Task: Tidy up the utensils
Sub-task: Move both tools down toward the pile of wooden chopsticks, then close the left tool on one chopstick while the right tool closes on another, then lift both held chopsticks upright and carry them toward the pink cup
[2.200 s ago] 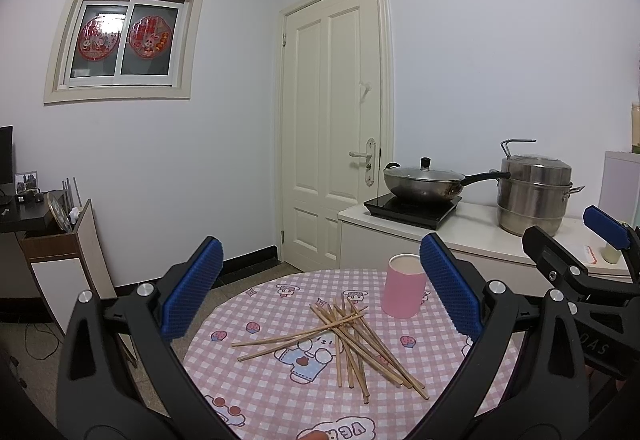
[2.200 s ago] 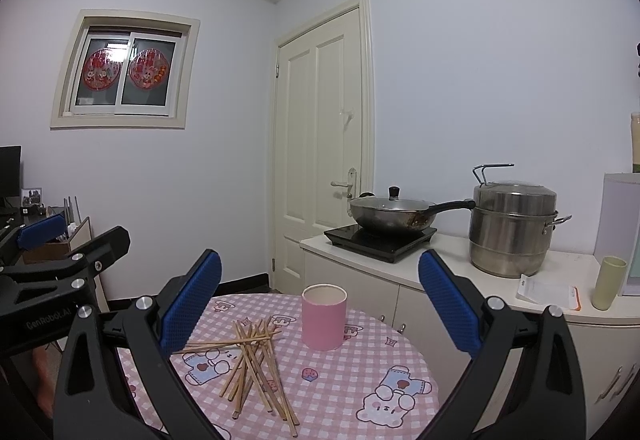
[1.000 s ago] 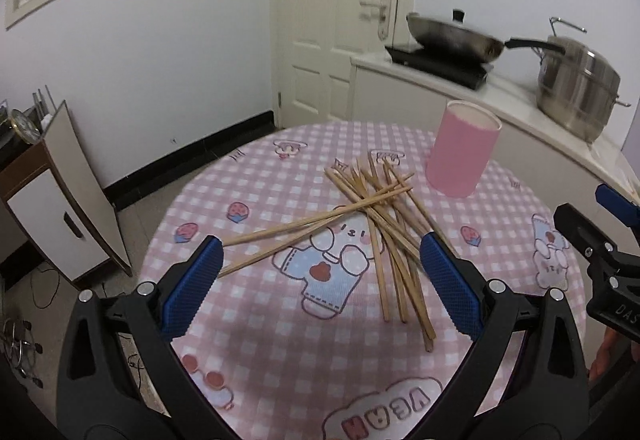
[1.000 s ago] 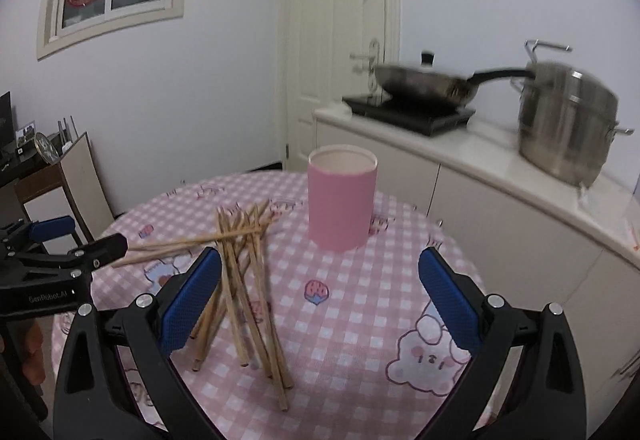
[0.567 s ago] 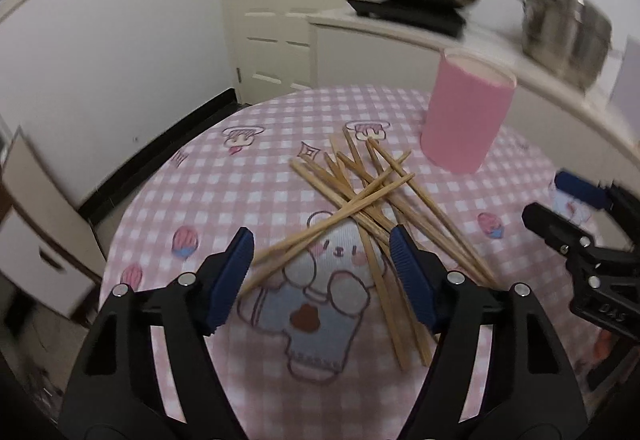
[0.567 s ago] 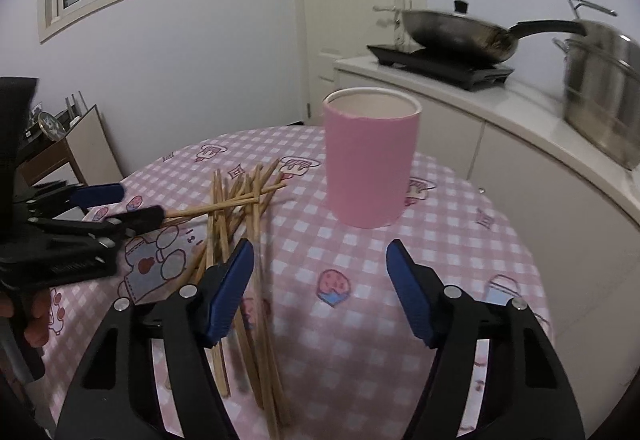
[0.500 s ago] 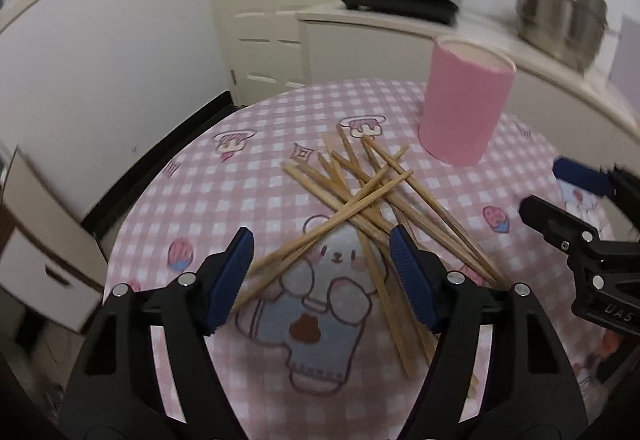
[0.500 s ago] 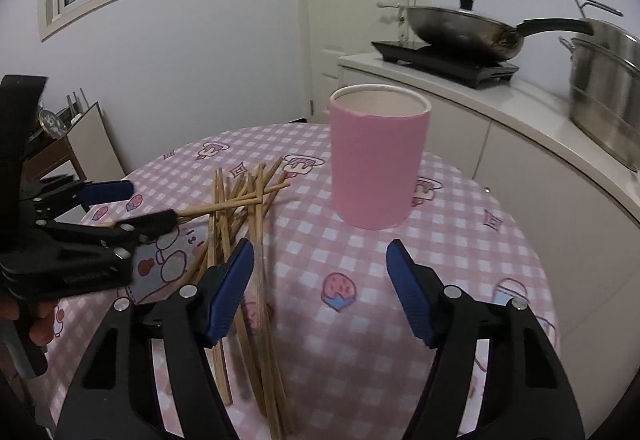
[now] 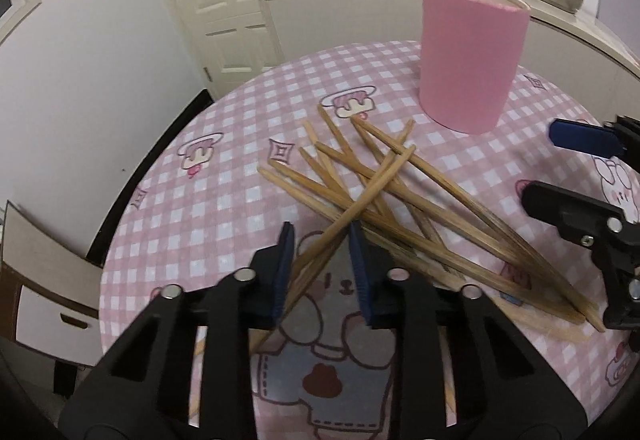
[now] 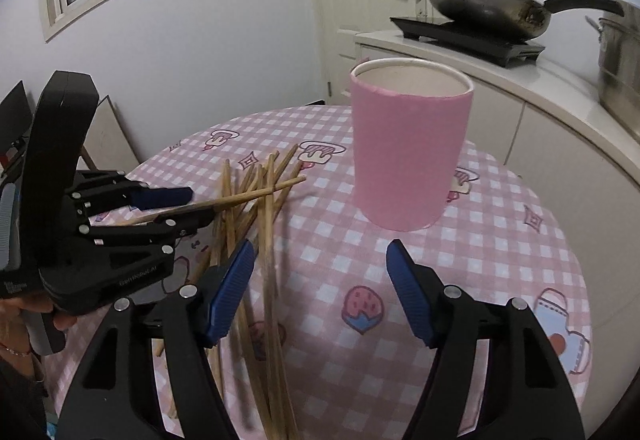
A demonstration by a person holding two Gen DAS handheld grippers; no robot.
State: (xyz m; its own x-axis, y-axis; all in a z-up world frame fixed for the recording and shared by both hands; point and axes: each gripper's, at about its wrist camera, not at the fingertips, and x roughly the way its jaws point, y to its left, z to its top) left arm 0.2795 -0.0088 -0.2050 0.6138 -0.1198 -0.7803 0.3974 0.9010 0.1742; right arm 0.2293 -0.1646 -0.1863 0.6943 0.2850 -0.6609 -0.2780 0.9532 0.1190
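**Left gripper lowered onto the chopsticks**

Your left gripper has dropped to the pile, jaws just narrowing around two chopsticks; actual pad contact is unclear. Your right gripper hangs open near the pink cup.

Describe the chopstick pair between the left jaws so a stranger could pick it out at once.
Start at the pink cup on the round checkered table; wooden chopsticks lie scattered before it. The pair runs crosswise over that pile, its near end between the left gripper jaws, which have just been closing. The others lie beneath, fanned toward the cup.
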